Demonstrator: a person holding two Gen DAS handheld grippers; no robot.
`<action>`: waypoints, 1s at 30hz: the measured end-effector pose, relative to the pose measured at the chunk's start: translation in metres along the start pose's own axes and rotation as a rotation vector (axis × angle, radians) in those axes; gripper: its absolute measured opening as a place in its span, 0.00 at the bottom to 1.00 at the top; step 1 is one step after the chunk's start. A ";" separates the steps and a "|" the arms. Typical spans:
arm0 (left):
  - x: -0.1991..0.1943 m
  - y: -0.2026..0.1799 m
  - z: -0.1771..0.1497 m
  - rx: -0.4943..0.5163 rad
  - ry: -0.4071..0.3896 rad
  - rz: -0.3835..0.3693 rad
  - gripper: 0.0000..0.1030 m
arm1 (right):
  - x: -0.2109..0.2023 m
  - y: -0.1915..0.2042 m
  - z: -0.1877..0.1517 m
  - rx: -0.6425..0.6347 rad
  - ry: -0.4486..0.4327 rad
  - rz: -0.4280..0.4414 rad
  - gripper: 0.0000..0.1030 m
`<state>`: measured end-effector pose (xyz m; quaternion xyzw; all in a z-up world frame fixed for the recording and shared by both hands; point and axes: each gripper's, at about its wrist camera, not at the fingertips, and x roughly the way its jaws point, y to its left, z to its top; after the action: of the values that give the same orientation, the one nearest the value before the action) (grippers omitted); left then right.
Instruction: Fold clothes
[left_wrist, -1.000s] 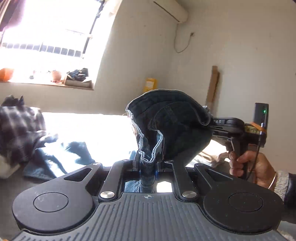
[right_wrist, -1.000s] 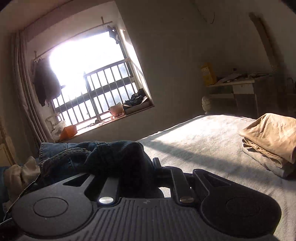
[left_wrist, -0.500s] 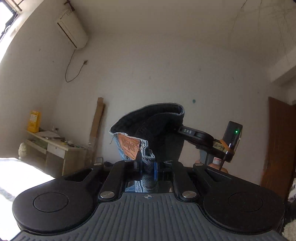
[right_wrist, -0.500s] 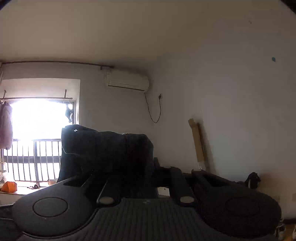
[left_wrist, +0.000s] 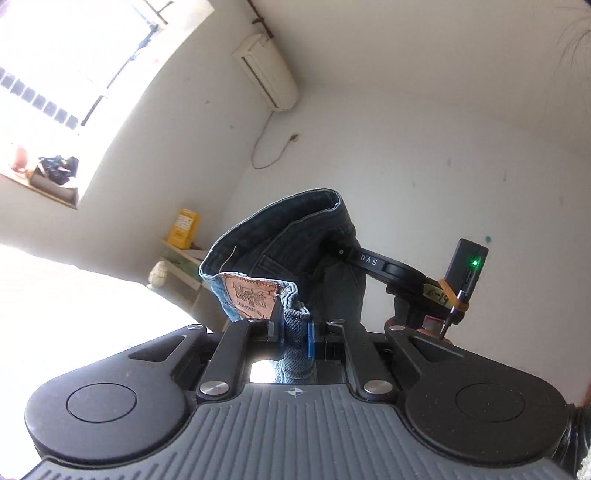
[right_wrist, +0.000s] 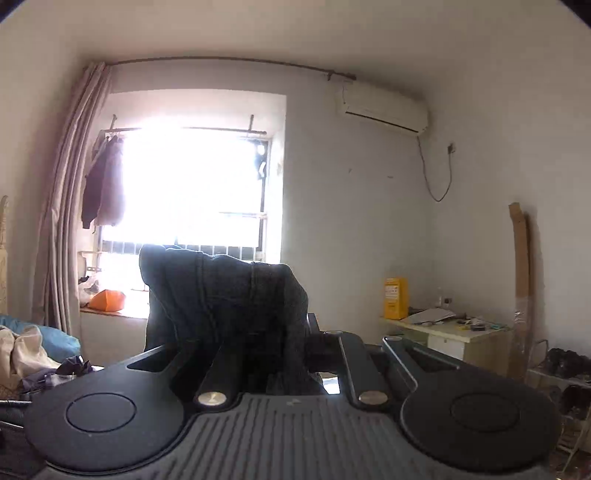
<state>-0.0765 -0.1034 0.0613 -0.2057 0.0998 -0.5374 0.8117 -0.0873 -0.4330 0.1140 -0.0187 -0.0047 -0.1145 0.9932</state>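
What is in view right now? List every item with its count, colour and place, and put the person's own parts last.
jeans: one pair, dark blue denim with a brown leather patch, held up in the air between both grippers
air conditioner: one, white, high on the wall right of the window
window: one, bright, barred, far wall
curtain: one, pinkish, left of the window
yellow box: one, on the desk
desk: one, pale, against the right wall
cardboard strip: one, brown, leaning on the wall
orange bag: one, on the windowsill
left gripper: black, jaws shut on the waistband
right gripper: black, jaws hidden in the denim
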 end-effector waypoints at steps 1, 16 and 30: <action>-0.016 0.011 -0.003 -0.012 -0.010 0.052 0.08 | 0.013 0.024 -0.008 -0.011 0.023 0.055 0.11; -0.224 0.103 -0.063 -0.423 0.137 0.670 0.08 | 0.108 0.354 -0.191 -0.218 0.536 0.762 0.11; -0.298 0.132 -0.107 -0.558 0.384 0.827 0.21 | 0.201 0.402 -0.261 -0.121 0.878 0.849 0.61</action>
<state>-0.1283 0.1891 -0.1107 -0.2550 0.4585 -0.1535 0.8373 0.2009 -0.0976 -0.1582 -0.0262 0.4193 0.2939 0.8585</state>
